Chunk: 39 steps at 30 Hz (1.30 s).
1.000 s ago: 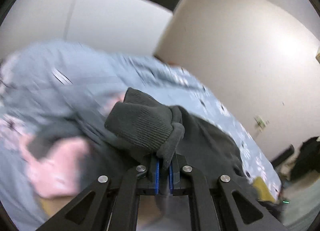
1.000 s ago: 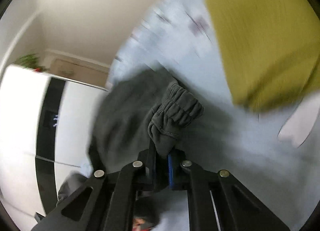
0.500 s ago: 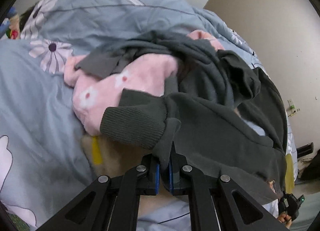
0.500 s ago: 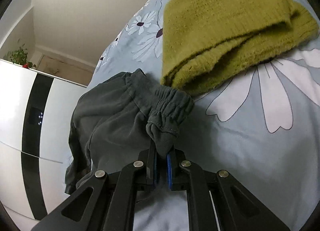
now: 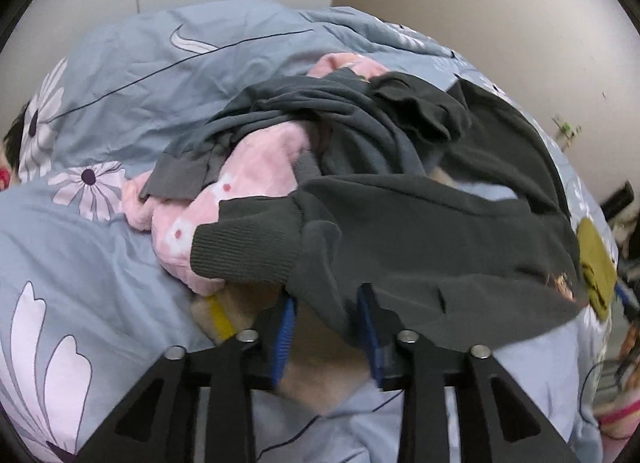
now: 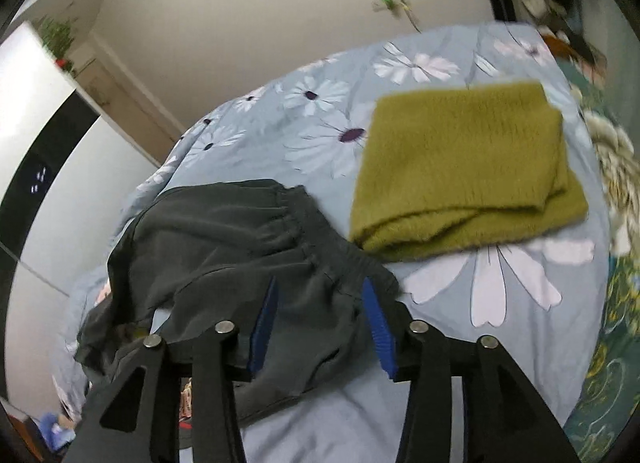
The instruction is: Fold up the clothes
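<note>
Item: dark grey garment (image 5: 420,239), no legible label I could read, lay on floral duvet (image 5: 100,263). My left gripper (image 5: 328,327) and right gripper (image 6: 320,315) stood wide, gripping nothing; olive knit (image 6: 460,175) lay folded nearby.

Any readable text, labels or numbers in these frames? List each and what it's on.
None readable.
Dark garment: small print near its hem, too blurred to read.
Cabinet's black panel: lit marks, too small to read.
Green knit and duvet: no text.
</note>
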Tool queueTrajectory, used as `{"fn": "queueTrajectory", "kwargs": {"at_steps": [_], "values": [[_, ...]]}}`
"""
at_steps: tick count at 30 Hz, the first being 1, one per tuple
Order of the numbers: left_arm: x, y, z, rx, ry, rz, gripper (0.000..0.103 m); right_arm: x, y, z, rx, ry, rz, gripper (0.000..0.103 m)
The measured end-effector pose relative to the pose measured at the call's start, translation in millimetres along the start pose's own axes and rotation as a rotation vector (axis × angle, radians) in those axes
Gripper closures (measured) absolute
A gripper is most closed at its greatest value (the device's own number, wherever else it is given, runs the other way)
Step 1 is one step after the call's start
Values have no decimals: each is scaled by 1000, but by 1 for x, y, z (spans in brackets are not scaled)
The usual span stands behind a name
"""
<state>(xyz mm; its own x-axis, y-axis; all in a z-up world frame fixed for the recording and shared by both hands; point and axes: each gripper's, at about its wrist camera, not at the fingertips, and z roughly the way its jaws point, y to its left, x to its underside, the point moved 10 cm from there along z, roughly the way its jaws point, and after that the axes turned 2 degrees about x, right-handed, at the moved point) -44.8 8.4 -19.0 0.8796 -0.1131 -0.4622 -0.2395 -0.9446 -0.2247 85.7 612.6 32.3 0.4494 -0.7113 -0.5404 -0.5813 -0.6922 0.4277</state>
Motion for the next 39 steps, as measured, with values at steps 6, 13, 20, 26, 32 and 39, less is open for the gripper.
{"fn": "queueTrajectory", "kwargs": {"at_steps": [6,13,20,26,32,39], "values": [[9,5,-6,15,-2,-15,56,8,72,11,-83,29,-125,56],[13,10,-16,31,-20,-18,55,35,139,34,-157,110,-235,56],[-10,-9,-8,69,-38,70,53,56,163,46,-167,167,-281,55],[-62,-62,11,30,-93,363,40,63,167,48,-154,187,-284,55],[-109,-107,66,-105,-106,655,36,71,168,51,-141,211,-290,55],[-119,-110,99,-412,-194,986,35,78,167,59,-131,241,-279,53]]}}
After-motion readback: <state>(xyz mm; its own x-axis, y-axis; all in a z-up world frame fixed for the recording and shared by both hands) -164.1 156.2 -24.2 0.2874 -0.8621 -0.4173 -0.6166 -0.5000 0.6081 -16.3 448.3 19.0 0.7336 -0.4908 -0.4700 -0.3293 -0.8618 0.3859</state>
